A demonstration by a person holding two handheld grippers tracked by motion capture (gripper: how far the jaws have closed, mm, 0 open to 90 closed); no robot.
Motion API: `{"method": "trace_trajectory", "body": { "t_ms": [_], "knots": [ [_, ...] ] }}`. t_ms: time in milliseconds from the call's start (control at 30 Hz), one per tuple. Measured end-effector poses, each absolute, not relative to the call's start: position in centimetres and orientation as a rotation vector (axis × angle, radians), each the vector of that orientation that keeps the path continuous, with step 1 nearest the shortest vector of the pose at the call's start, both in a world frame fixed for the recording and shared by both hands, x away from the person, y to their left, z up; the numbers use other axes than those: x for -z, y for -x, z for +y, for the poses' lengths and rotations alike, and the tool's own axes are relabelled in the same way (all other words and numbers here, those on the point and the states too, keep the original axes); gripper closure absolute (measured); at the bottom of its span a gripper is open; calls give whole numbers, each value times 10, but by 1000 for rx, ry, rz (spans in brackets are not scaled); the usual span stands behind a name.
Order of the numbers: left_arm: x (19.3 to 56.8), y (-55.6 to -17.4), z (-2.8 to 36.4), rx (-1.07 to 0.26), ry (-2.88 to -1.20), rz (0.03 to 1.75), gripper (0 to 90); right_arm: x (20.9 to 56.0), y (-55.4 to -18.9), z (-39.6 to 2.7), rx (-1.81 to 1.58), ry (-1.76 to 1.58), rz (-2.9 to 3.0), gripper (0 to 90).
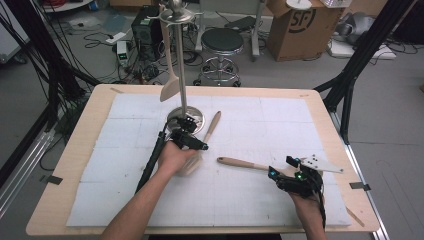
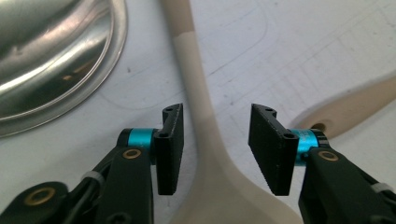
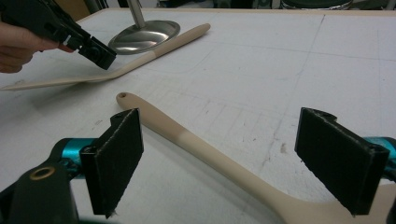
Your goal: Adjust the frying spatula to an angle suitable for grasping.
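Lying on the white mat [image 1: 250, 125] that covers the wooden table [image 1: 75, 150] are two pale wooden utensils. First, a wooden spatula [image 1: 207, 131] lies just right of the round steel base of the utensil stand [image 1: 181, 60], handle toward the far side, blade near the person and largely under the left hand [image 1: 172, 157]. The left gripper [image 1: 192, 142] sits over the spatula's neck; in the left gripper view the jaws stand spread, one on each side of the neck [image 2: 205, 126], with a gap on both sides, pads not pressing the wood. The stand's base [image 2: 56, 56] lies at the upper left of that view. Second, a wooden spoon [image 1: 242, 163] lies right of centre, its handle end pointing left toward the spatula, its wider end toward the right gripper [image 1: 285, 172]. The right gripper rests at the near right of the mat in the right hand [image 1: 307, 205]; in the right gripper view its jaws are wide apart, the spoon's handle [image 3: 187, 135] running between them, untouched by either pad. Third, another pale spatula [image 1: 170, 75] hangs from the stand's top ring, blade down, above the far left part of the mat. Beyond the table stand a round stool [image 1: 222, 42] and a cardboard box [image 1: 297, 27] on the floor.
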State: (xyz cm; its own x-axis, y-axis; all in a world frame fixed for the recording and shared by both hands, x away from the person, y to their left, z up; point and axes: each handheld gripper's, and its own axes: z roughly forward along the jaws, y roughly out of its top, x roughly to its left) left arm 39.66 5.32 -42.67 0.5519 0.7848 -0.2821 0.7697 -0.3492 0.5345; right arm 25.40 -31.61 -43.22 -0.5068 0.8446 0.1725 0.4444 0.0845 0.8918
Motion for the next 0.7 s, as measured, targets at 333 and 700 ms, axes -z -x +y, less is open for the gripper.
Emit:
{"method": "trace_trajectory", "body": {
  "t_ms": [333, 700],
  "knots": [
    [428, -395, 50, 16, -2192, 1240, 527, 433, -255, -316, -1398, -1270, 1985, 145],
    [431, -397, 52, 25, -2195, 1258, 533, 432, -254, -316, -1399, -1275, 1984, 145]
  ]
}}
